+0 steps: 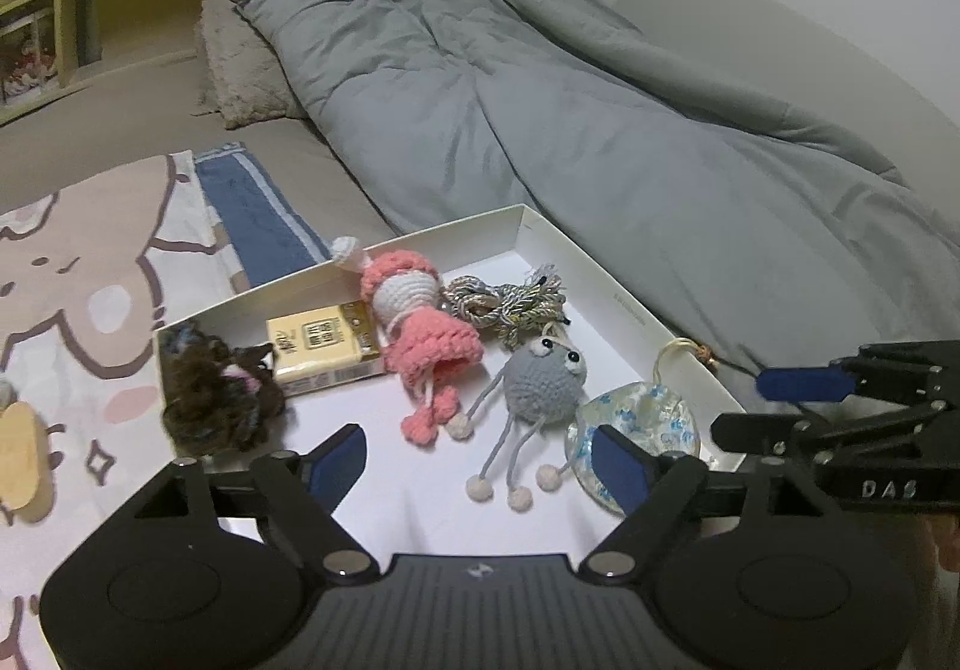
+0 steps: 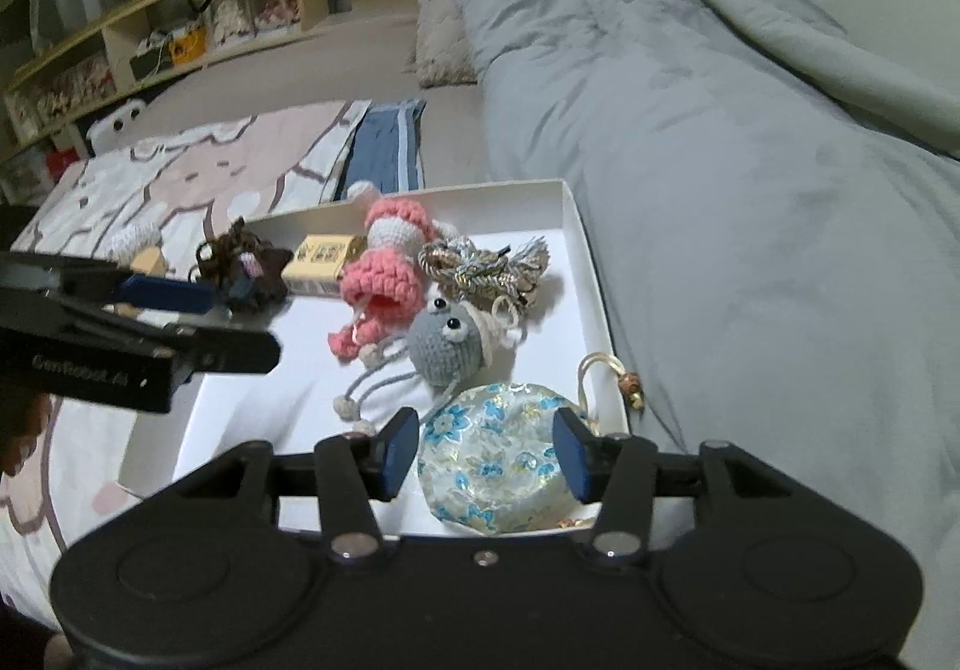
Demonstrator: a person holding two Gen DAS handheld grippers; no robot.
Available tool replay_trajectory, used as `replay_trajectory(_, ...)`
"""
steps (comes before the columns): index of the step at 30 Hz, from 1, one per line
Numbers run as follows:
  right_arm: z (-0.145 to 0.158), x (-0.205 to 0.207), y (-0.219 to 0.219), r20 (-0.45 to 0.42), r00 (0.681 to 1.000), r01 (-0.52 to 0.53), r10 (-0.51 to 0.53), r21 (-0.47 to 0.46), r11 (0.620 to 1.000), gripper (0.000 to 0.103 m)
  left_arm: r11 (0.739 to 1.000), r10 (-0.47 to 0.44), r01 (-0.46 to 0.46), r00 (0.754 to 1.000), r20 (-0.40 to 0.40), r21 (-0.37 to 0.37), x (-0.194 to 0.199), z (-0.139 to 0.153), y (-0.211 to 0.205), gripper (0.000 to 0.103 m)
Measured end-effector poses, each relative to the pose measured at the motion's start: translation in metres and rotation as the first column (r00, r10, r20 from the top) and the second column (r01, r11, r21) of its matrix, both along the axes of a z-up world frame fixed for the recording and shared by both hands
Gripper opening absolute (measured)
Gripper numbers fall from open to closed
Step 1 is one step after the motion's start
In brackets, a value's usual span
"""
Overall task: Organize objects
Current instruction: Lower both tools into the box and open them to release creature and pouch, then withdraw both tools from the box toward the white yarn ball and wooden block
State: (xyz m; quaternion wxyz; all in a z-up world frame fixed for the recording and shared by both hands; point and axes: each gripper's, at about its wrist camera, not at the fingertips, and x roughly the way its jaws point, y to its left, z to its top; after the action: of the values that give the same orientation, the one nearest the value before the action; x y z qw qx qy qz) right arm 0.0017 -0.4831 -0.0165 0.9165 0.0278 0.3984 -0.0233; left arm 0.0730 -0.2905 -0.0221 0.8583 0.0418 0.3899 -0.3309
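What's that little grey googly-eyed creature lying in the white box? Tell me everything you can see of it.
The grey crochet creature is a small round ball of grey yarn with two bulging white eyes with black pupils. Thin grey string legs end in cream pompoms. A cream loop sits at its top. It lies on the floor of the white box, between the pink crochet doll and the floral pouch, near the braided cords. No gripper touches it.

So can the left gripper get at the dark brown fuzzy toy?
Probably yes: the left gripper is open and empty, and the brown toy lies uncovered at the white box's near-left corner, nothing between.
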Motion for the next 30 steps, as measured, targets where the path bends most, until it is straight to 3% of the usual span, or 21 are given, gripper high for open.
replay_trajectory(6,0.013,-0.013,0.004,0.034,0.999,0.031,-0.031,0.014,0.999,0.067,1.000,0.021,-0.021,0.999,0.029,0.009,-0.014,0.012,0.015,0.101)
replay_trajectory(15,0.022,-0.030,0.017,0.057,0.996,0.067,-0.067,-0.001,0.998,0.086,0.998,0.053,-0.054,0.998,0.032,0.017,-0.027,0.020,0.038,0.103)
replay_trajectory(17,0.024,-0.034,0.019,0.072,0.994,0.080,-0.080,0.001,0.997,0.098,0.998,0.058,-0.059,0.998,0.039,0.020,-0.029,0.021,0.042,0.103)
replay_trajectory(19,0.025,-0.038,0.020,0.084,0.992,0.093,-0.093,0.005,0.996,0.103,0.998,0.063,-0.063,0.997,0.042,0.016,-0.032,0.021,0.047,0.103)
replay_trajectory(30,0.026,-0.044,0.030,0.084,0.991,0.102,-0.101,-0.018,0.995,0.103,0.995,0.099,-0.100,0.993,0.059,0.004,-0.038,0.025,0.071,0.103)
